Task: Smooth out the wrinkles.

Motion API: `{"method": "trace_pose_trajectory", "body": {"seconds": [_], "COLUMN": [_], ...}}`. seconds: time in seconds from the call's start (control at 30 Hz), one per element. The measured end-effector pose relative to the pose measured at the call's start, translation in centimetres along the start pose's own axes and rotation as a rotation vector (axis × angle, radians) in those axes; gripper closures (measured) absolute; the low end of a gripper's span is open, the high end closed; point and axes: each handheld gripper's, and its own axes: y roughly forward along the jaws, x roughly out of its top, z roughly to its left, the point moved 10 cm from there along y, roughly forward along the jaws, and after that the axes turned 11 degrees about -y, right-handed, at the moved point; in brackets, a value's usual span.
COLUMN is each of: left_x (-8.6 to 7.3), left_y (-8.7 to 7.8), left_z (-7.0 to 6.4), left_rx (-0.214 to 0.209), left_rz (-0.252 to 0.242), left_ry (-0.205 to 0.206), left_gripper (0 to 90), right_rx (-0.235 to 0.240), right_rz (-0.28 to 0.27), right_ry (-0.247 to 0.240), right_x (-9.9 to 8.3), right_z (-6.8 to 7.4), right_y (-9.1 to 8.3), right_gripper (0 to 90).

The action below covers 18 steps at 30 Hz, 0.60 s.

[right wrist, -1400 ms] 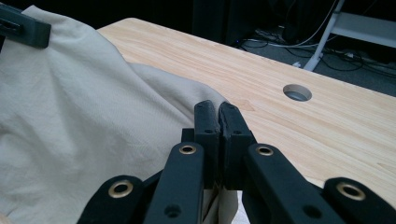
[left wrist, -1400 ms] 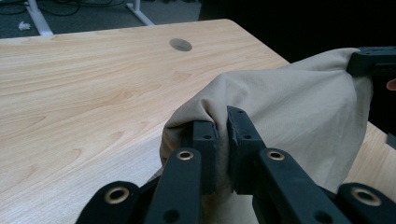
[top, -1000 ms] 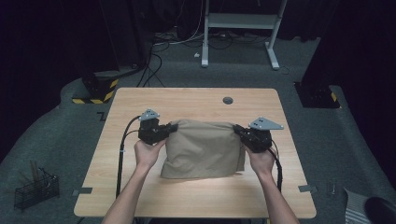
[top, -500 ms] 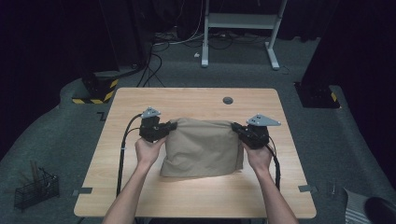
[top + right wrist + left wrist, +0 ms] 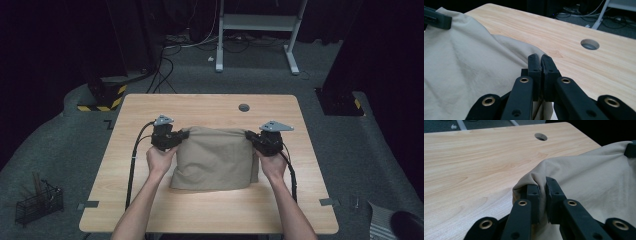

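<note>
A beige cloth (image 5: 215,157) lies folded on the wooden table (image 5: 210,107), its far edge lifted between both hands. My left gripper (image 5: 184,134) is shut on the cloth's far left corner; in the left gripper view a bunch of cloth (image 5: 584,175) is pinched between the black jaws of that gripper (image 5: 541,186). My right gripper (image 5: 248,135) is shut on the far right corner. In the right gripper view the jaws of this gripper (image 5: 540,60) are pressed together with cloth (image 5: 461,67) trailing off to the left and a strip showing below them.
A round cable hole (image 5: 244,107) sits in the table near its far edge. Gripper cables (image 5: 132,160) trail down both sides. On the floor are a wire basket (image 5: 37,202) at the left and a white desk frame (image 5: 255,30) beyond the table.
Both grippers have drawn the cloth's far edge a little toward the far side of the table and slightly up. Both stay shut on their corners.
</note>
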Motion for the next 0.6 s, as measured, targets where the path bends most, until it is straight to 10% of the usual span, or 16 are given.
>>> {"method": "trace_pose_trajectory", "body": {"seconds": [0.6], "left_x": [-0.6], "left_y": [2.2], "left_z": [1.9], "left_rx": [0.056], "left_rz": [0.049], "left_ry": [-0.004], "left_gripper": [81.9], "right_rx": [-0.031], "right_rz": [0.046], "right_ry": [0.021], "right_x": [-1.6], "right_z": [-1.0], "right_y": [3.5], "right_gripper": [87.1]}}
